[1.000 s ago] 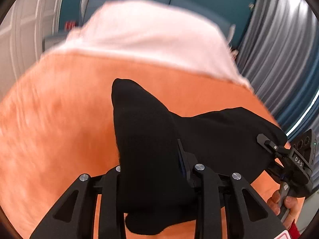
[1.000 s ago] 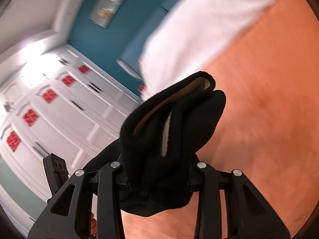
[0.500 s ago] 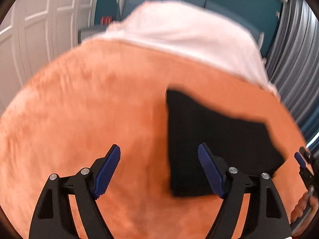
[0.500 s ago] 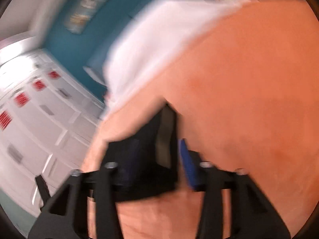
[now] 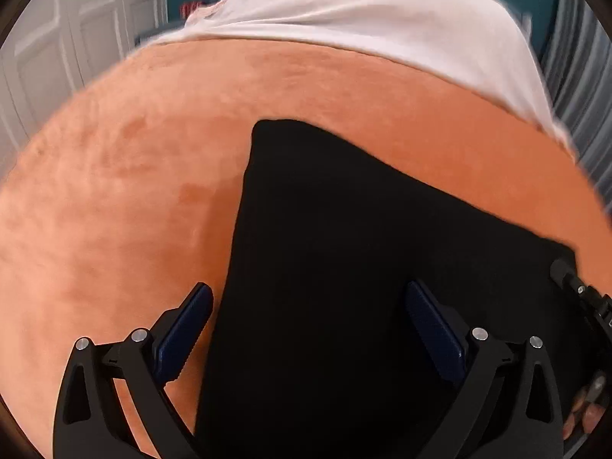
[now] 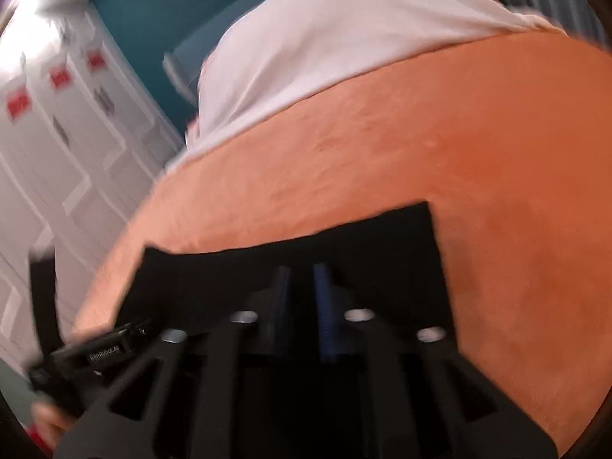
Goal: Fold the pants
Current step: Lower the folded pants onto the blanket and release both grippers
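Observation:
The black pants lie folded flat as a dark rectangle on the orange blanket. My left gripper hovers just above their near left part. Its jaws are opening wide and the blue pads touch no cloth. In the right wrist view the pants stretch across below my right gripper. Its jaws are closing, the pads almost together, and I see no fold raised between them. The other gripper shows at each view's edge.
A white sheet covers the far end of the bed beyond the orange blanket. White panelled doors stand to the left and grey curtains to the right. A hand shows at the lower right.
Both grippers let go of the bunched pants, which now lie flat on the blanket. The left jaws spread wide, the right jaws came almost together, and both hands sank toward the bed.

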`<state>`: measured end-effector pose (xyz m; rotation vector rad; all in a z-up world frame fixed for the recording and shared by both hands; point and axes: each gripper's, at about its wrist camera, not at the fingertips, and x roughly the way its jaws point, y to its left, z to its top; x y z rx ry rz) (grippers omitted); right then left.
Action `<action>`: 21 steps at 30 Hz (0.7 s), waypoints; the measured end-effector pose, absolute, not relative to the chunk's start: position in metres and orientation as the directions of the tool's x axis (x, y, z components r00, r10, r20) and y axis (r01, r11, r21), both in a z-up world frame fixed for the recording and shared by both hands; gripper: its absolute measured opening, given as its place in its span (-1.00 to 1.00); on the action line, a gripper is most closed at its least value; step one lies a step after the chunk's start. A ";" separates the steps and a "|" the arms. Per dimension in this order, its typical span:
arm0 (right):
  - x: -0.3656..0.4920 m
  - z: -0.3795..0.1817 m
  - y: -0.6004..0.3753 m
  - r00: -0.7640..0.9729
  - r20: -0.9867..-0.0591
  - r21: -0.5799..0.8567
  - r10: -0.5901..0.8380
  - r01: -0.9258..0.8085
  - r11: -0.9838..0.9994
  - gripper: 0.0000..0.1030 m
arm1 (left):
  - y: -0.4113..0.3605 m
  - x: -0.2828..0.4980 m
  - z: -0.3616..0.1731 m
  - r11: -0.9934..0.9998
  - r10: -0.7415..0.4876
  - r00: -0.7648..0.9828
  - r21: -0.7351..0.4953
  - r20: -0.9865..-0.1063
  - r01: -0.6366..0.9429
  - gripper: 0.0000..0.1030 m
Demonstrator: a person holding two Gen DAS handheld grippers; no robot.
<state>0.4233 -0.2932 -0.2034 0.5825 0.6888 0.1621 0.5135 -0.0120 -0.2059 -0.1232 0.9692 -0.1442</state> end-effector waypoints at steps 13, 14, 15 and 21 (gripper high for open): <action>0.399 -0.180 -0.323 0.767 -0.539 0.657 0.348 0.124 0.744 -0.63 | -0.019 0.505 -0.200 0.993 -0.119 0.568 -0.101 -0.814 0.063 0.90; 0.390 -0.177 -0.325 0.776 -0.523 0.666 0.353 0.114 0.737 -0.63 | -0.020 0.505 -0.198 0.993 -0.116 0.562 -0.101 -0.819 0.059 0.90; 0.383 -0.178 -0.327 0.772 -0.541 0.650 0.335 0.131 0.748 -0.57 | -0.020 0.505 -0.195 0.993 -0.114 0.557 -0.102 -0.823 0.053 0.90; 0.337 -0.176 -0.335 0.753 -0.592 0.629 0.289 0.207 0.749 0.82 | 0.012 0.455 -0.165 0.979 -0.199 0.523 -0.188 -0.829 0.076 0.90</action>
